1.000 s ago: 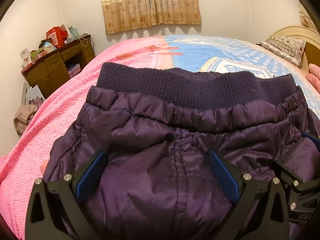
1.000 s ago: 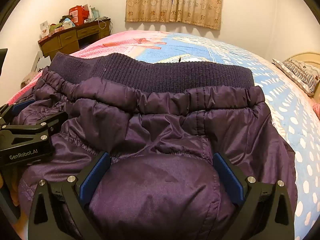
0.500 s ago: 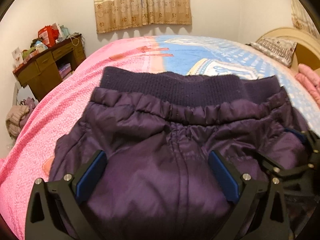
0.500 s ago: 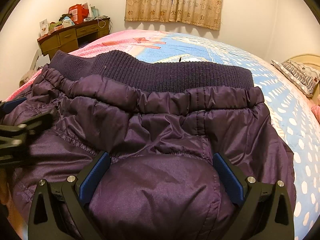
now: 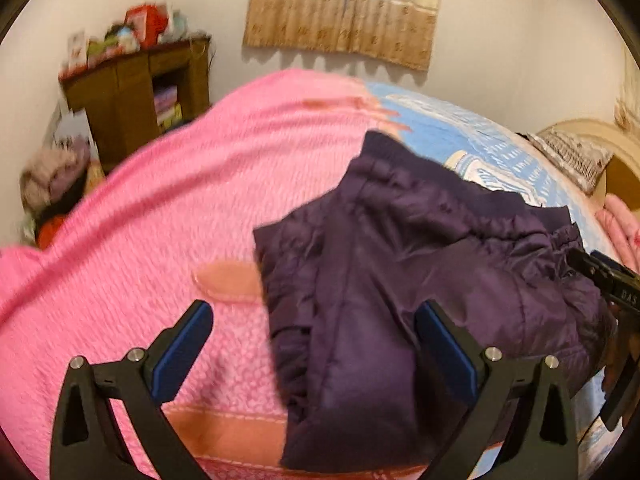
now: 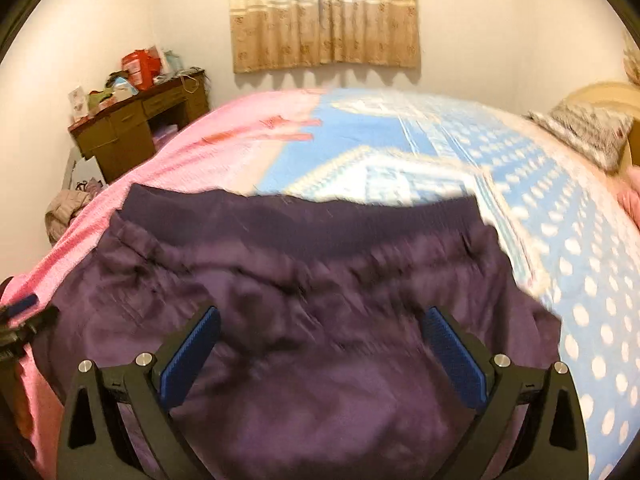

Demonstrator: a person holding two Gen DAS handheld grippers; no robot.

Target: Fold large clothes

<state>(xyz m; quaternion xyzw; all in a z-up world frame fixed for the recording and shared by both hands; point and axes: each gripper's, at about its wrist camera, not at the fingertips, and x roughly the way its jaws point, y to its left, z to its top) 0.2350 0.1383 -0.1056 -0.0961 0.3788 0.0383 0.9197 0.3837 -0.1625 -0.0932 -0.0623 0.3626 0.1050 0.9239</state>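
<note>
A folded dark purple padded garment (image 5: 420, 280) with a ribbed knit band lies on the bed; it also fills the lower half of the right wrist view (image 6: 312, 320). My left gripper (image 5: 316, 344) is open and empty, above the garment's left edge and the pink blanket. My right gripper (image 6: 320, 348) is open and empty, just above the garment's near part. The right gripper's body shows at the right edge of the left wrist view (image 5: 612, 284). The left gripper shows at the left edge of the right wrist view (image 6: 24, 320).
The bed carries a pink blanket (image 5: 160, 220) on the left and a blue patterned one (image 6: 520, 220) on the right. A pillow (image 6: 588, 136) and headboard are far right. A cluttered wooden desk (image 6: 136, 116) stands by the wall under a curtain (image 6: 324, 16).
Both grippers have drawn back from the garment. The left one has swung left, so the garment now sits to its right. Both views are blurred by motion.
</note>
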